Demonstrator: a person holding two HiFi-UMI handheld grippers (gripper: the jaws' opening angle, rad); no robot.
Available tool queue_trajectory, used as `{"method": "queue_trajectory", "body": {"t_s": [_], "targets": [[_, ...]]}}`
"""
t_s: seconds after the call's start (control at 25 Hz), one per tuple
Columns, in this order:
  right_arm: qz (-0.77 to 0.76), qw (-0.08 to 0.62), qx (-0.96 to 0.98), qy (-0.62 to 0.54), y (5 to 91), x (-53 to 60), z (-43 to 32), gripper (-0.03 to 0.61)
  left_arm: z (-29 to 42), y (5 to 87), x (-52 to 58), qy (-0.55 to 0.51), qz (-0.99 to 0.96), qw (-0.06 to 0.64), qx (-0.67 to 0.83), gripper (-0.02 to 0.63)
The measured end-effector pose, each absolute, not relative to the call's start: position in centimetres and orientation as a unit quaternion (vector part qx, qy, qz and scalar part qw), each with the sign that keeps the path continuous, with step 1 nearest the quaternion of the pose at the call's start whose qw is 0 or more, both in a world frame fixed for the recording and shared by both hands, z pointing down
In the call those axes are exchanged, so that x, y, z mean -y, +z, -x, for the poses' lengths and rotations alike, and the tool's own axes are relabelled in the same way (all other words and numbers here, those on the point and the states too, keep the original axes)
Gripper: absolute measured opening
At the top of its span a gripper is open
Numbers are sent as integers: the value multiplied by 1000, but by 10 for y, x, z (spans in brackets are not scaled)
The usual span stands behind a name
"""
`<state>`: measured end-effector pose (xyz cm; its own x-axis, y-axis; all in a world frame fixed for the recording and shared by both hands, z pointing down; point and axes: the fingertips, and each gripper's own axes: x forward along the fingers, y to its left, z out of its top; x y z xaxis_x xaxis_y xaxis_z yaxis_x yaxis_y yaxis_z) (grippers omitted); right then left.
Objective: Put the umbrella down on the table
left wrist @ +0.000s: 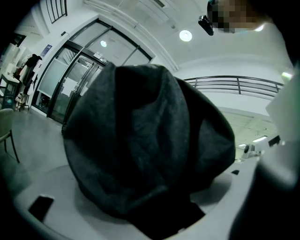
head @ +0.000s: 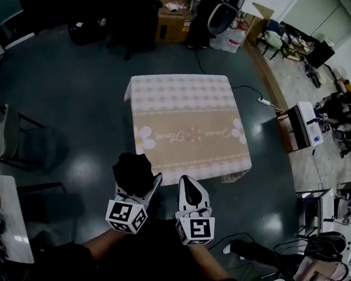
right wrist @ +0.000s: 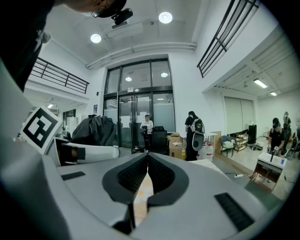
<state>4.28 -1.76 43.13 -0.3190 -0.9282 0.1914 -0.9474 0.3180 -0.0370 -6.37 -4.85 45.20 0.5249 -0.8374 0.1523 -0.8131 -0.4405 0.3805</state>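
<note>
I had the left tongs [head: 138, 186] clamped on the umbrella [head: 133, 170], a folded bundle of dark fabric. In the left gripper view that fabric filled the space between the two jaws and bulged well above them. It was not on the bench [head: 190, 116]. From the head view it hung in the air just beside the bench's near corner, at about 7 o'clock from the bench's middle, over the dark floor [head: 75, 96].

The right tongs [head: 188, 184] were pressed together at the tips and held nothing. Only a thin slit lower down showed the pale flowered cloth [head: 163, 135] on the bench. They sat just beside the left tongs, at 6 o'clock from the bench's middle, pointing towards its near edge.

Nothing but that cloth lay on the bench top.

Beyond the bench, at 12 o'clock, stood a cardboard box [head: 173, 20] with something pale resting on its top. I could not tell what was inside it. A chair [head: 9, 133] stood well apart at 9 o'clock.
</note>
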Motion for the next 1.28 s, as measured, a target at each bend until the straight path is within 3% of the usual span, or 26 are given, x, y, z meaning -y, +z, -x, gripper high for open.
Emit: {"method": "queue_trajectory", "body": {"t_s": [0.2,1.04,1.28], "targets": [[-579,63,811,53,416,39,-40,17,62,470,77,-12,-847,227,481,376],[-522,61,845,98,492,133,-64,17,24,568,146,62,-815,271,508,376],[-505,68,853,114,500,169,-60,17,28,594,174,92,-791,317,516,376]]}}
